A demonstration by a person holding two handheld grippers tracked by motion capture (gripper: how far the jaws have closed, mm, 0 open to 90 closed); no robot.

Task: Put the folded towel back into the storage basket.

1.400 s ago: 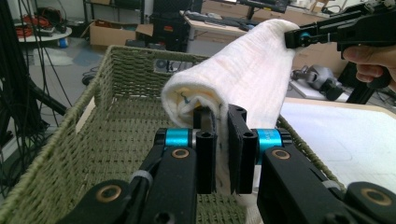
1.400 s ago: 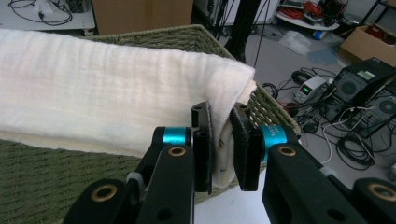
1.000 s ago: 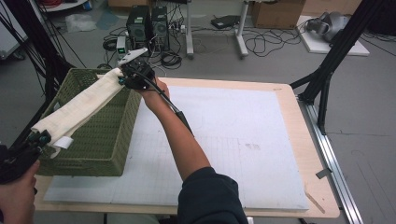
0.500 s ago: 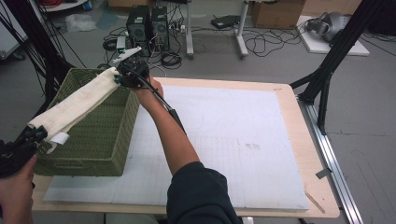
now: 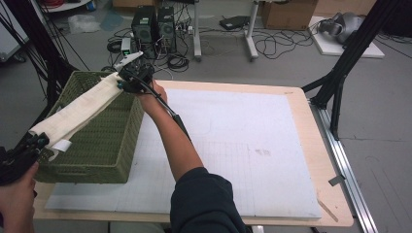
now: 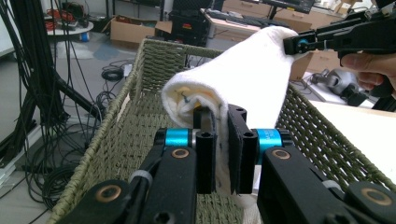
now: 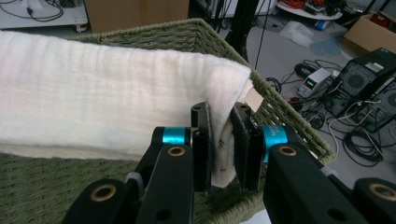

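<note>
A folded cream towel [image 5: 80, 109] hangs stretched lengthwise above a green woven basket [image 5: 104, 145] at the table's left. My left gripper [image 5: 36, 143] is shut on the towel's near end, low at the left edge of the high view. In the left gripper view the cloth [image 6: 243, 79] is pinched between the black jaws of the left gripper [image 6: 223, 151]. My right gripper [image 5: 124, 80] is shut on the far end, over the basket's far rim. The right gripper view shows the towel [image 7: 116, 98] clamped in the right gripper [image 7: 222, 151], the basket's rim [image 7: 280, 119] just behind.
The basket sits on a white mat [image 5: 243, 145] covering a wooden table [image 5: 320, 160]. Computer towers [image 5: 153, 26] and tangled cables [image 5: 272, 46] lie on the floor beyond. A black frame leg [image 5: 340, 82] stands at the right.
The right gripper has shifted left and slightly down with its end of the towel, bringing the cloth more directly over the basket. The left gripper has stayed put.
</note>
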